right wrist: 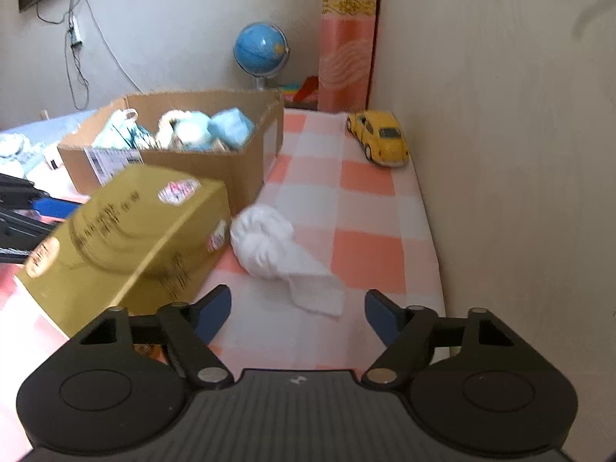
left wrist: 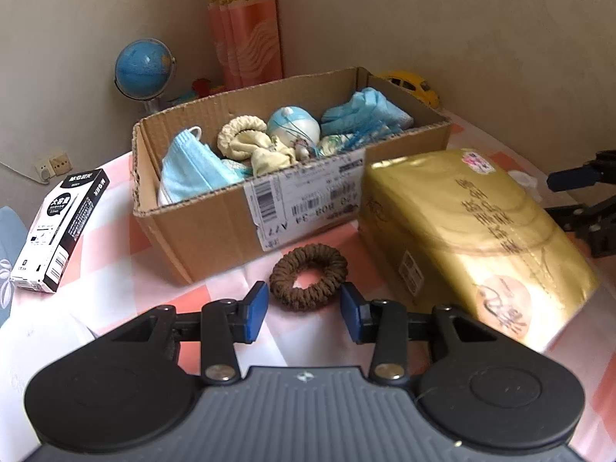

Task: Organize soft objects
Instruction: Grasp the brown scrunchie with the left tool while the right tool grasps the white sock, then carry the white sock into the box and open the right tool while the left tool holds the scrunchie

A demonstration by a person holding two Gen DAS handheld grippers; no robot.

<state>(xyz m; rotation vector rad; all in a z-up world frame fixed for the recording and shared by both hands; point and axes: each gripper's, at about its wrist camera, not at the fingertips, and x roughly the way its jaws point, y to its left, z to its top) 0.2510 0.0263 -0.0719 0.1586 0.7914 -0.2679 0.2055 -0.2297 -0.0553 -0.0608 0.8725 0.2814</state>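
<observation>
A brown scrunchie (left wrist: 308,277) lies on the checked cloth in front of the cardboard box (left wrist: 208,231). My left gripper (left wrist: 304,302) straddles it, with both blue pads against its sides. The box (right wrist: 238,161) holds blue face masks (left wrist: 188,173), a cream scrunchie (left wrist: 240,136) and blue cloths (left wrist: 365,111). A white rolled cloth (right wrist: 269,246) lies just ahead of my right gripper (right wrist: 298,317). That gripper stands open with only the cloth's loose end near its gap. A gold tissue pack (right wrist: 127,231) sits beside its left finger.
The gold pack (left wrist: 473,238) crowds the scrunchie's right side. A black-and-white carton (left wrist: 61,227) lies to the left. Behind the box stand a globe (left wrist: 142,69) and a curtain (right wrist: 346,38). A yellow toy car (right wrist: 381,138) sits by the right-hand wall (right wrist: 500,154).
</observation>
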